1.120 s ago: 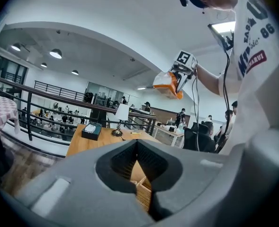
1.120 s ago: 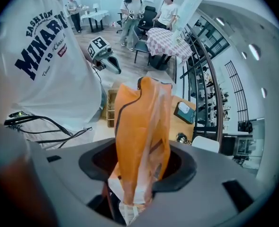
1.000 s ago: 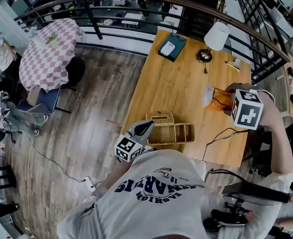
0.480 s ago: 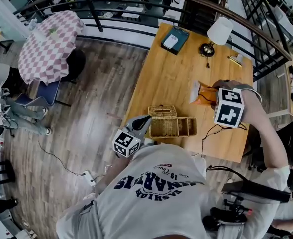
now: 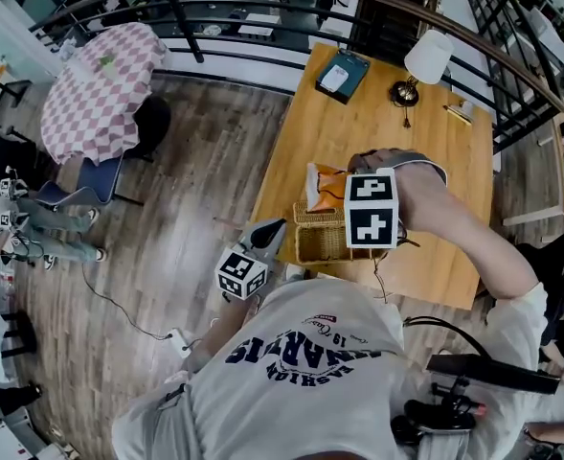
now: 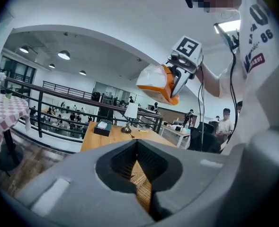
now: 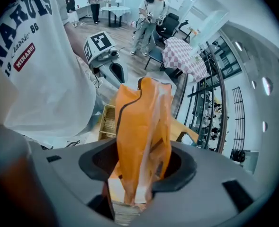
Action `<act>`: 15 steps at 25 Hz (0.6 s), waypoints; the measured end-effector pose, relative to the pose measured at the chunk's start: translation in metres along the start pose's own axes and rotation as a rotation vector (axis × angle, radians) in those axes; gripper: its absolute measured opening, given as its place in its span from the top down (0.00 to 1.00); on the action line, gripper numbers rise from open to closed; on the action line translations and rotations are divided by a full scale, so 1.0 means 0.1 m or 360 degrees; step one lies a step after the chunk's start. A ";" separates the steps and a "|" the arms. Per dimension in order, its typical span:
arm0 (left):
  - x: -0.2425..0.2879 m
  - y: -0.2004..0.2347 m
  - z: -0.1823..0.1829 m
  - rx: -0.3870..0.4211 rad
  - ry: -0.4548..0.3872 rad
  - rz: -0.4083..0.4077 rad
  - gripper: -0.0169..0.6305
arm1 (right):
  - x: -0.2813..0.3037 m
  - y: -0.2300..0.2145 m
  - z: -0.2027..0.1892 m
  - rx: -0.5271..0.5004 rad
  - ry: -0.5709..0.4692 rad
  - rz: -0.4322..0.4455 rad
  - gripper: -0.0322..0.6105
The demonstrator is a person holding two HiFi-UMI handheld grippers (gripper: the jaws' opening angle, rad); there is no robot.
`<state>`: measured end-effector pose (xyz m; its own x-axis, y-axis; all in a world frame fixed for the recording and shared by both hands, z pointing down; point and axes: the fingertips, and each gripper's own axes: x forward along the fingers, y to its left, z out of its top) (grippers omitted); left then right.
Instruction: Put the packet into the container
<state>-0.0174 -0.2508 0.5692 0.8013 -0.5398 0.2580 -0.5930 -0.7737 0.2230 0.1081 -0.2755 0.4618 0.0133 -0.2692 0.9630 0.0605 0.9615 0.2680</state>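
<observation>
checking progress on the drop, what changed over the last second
The right claw, shut on the packet throughout, carried it from the right side of the table leftward, and now holds it above the basket. Nothing was let go. The left claw stayed at the basket's left edge, and the basket stayed put.

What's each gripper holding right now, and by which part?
Right gripper: orange packet, clamped at one end, the rest sticking out beyond the jaws. Left gripper: appears to pinch the wicker basket by its wall.
</observation>
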 end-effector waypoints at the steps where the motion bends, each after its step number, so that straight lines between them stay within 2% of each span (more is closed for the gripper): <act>1: 0.00 0.00 0.00 0.0004 0.0000 -0.0001 0.97 | 0.01 0.01 0.07 -0.0022 -0.0005 0.0002 0.60; 6: -0.04 0.01 0.02 0.0006 -0.0005 -0.0004 0.97 | 0.04 0.08 0.24 -0.0057 -0.0026 0.0044 0.60; 15: -0.01 -0.06 -0.05 -0.0009 -0.0003 -0.0009 0.97 | 0.21 0.20 0.19 -0.0064 -0.0002 0.0068 0.60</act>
<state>-0.0154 -0.2442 0.5723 0.8046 -0.5363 0.2549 -0.5891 -0.7747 0.2297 0.0910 -0.2608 0.4881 0.0156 -0.2279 0.9736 0.1001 0.9691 0.2253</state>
